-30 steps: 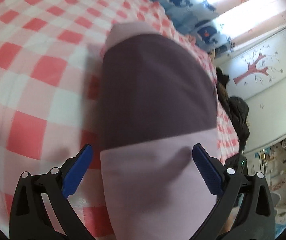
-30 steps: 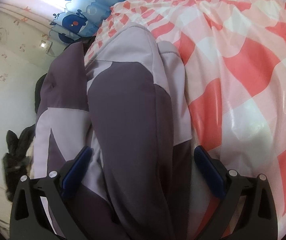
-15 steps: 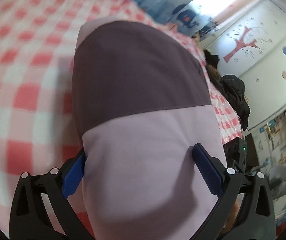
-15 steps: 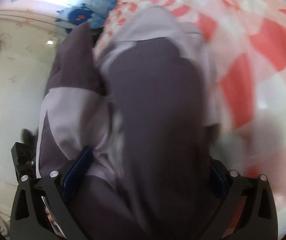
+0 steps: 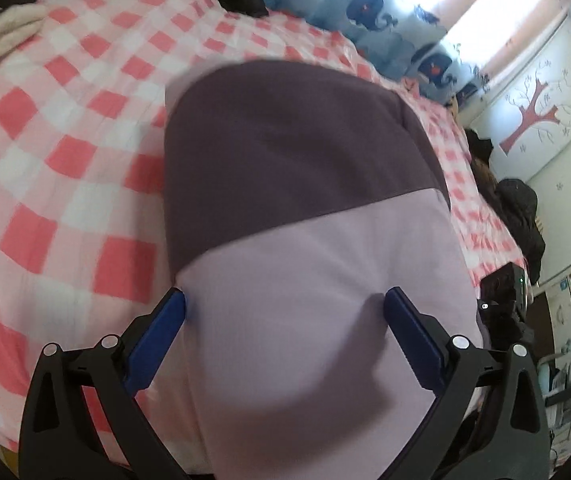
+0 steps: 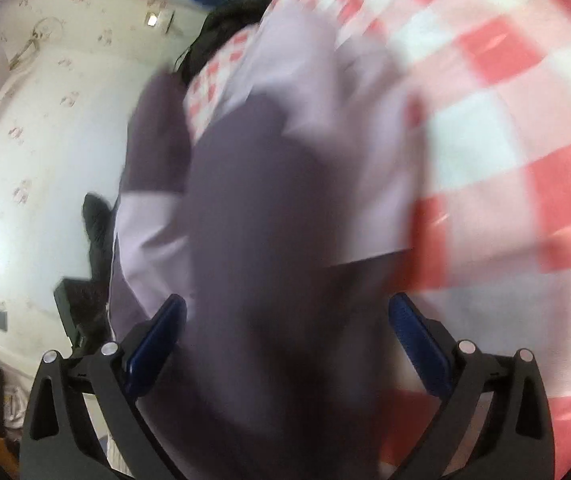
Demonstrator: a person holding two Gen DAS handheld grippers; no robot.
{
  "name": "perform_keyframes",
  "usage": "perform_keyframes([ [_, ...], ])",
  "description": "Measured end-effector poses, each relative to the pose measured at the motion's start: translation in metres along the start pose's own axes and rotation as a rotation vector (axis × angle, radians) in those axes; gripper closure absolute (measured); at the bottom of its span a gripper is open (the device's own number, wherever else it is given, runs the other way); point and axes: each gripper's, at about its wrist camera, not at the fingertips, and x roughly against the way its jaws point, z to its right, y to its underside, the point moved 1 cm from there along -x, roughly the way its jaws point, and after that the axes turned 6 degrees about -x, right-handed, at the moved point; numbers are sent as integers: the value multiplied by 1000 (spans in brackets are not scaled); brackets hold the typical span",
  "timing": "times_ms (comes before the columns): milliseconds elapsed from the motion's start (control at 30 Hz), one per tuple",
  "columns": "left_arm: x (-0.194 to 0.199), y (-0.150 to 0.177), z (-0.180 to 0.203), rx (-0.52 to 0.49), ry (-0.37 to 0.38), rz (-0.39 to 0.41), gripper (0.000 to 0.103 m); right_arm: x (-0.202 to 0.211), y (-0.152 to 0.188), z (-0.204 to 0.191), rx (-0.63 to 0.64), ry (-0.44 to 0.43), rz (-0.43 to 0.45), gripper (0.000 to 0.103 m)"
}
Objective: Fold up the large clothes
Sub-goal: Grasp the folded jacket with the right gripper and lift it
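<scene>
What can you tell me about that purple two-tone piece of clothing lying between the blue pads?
The garment is a large piece in two colours, dark plum panels joined to pale lilac ones, of smooth, slightly padded-looking cloth. It lies bunched over the pink checked bedspread. The left gripper straddles a lilac part, its fingers wide apart. The right gripper straddles a dark part, also wide. That view is blurred, so whether a sleeve hangs off the bed's edge is unclear.

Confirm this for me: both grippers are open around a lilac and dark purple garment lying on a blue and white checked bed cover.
Wrong on one count: the bed cover is red and white checked, as the left wrist view shows. The rest stands: the left gripper and right gripper are open around the lilac and dark purple garment.
</scene>
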Motion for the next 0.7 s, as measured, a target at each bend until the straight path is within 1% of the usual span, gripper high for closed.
perform_keyframes([
  [33, -4, -6, 4, -25, -3, -5, 8, 6, -5, 3, -10, -7, -1, 5],
  [67, -10, -9, 5, -40, 4, -16, 8, 9, -8, 6, -21, -17, -20, 5],
  [133, -22, -10, 6, -57, 11, -35, 8, -1, -14, 6, -24, -19, -110, 5],
  [167, -33, -12, 10, -48, 16, -33, 8, -10, -17, 5, -20, 0, -143, 5],
  [200, -33, -12, 8, -46, 18, -33, 8, -18, -24, 5, -22, 20, -168, 5],
  [233, -36, -16, 17, -64, 11, -34, 8, -36, -22, 7, -42, 10, -223, 5],
  [267, -26, -14, 10, -73, 12, -24, 8, -52, -19, 8, -85, -49, -264, 5],
  [300, -20, -15, 14, -80, 19, -9, 8, -61, -18, 4, -100, -104, -271, 5],
  [367, -6, -16, 21, -99, 53, 32, 8, -58, -24, -6, -69, -136, -246, 5],
  [400, 1, -18, 27, -109, 68, 50, 8, -50, -26, -15, -46, -180, -222, 5],
  [500, 17, -32, 52, -146, 105, 118, 8, -26, -34, -38, 34, -227, -170, 5],
  [533, 21, -37, 62, -157, 122, 139, 8, -12, -41, -48, 62, -240, -145, 5],
  [633, 25, -63, 107, -211, 182, 208, 8, 29, -64, -68, 137, -253, -80, 5],
  [700, 18, -77, 134, -232, 218, 223, 8, 69, -84, -75, 175, -242, -21, 5],
])
